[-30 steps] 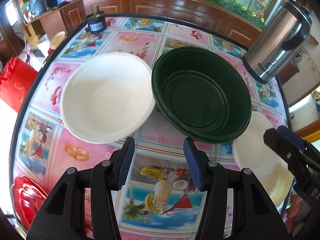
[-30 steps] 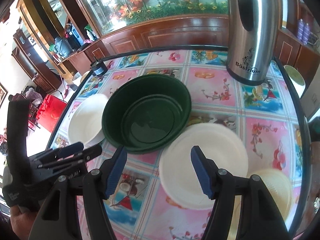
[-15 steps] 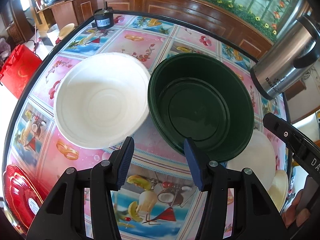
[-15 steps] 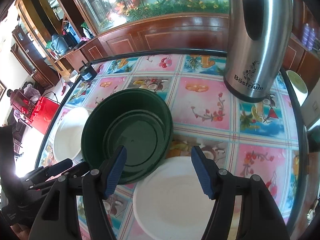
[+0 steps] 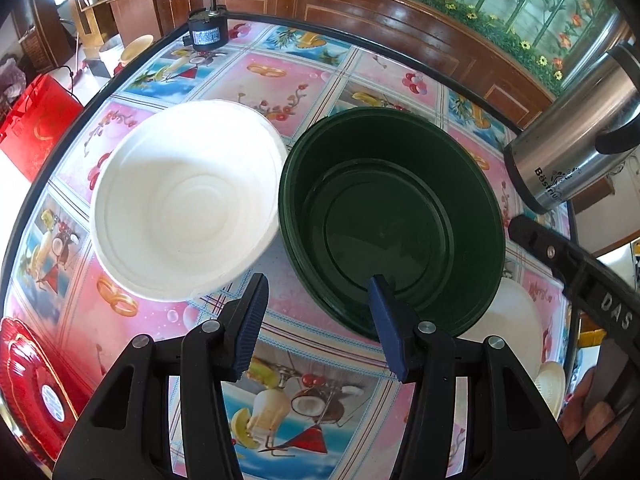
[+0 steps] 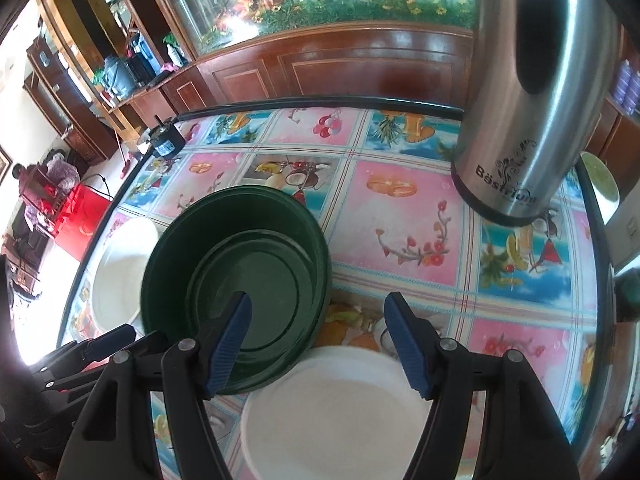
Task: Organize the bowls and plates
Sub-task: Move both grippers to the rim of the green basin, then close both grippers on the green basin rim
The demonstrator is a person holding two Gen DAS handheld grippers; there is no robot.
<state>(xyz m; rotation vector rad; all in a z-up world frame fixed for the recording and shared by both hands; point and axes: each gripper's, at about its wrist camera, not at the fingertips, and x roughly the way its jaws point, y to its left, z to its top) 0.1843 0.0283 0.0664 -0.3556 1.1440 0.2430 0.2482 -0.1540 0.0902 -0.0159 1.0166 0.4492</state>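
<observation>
Both jaws stand apart, nothing clamped. Your left gripper [image 5: 316, 312] hangs over the near rim of the dark green round plastic bowl [image 5: 394, 220]: its right finger shows over the bowl's inside, its left over the flowered pink-and-blue tablecloth [image 5: 280, 72] in the gap beside the white round foam bowl [image 5: 184, 204]. That white bowl sits left of the green one, rims touching or nearly so. Far left, at the table edge, a red scalloped plate [image 5: 36, 384]. Right of the green bowl, partly under its rim, a white flat foam plate [image 6: 340, 408]. Your right gripper [image 6: 320, 340] hangs above that plate's far edge, left finger over the green bowl's near side, right finger over the cloth, pads touching nothing. Far right back, a tall steel thermos jug [image 6: 532, 92] stands upright. Small black cylinder [image 5: 206, 32] at the table's back-left edge.
</observation>
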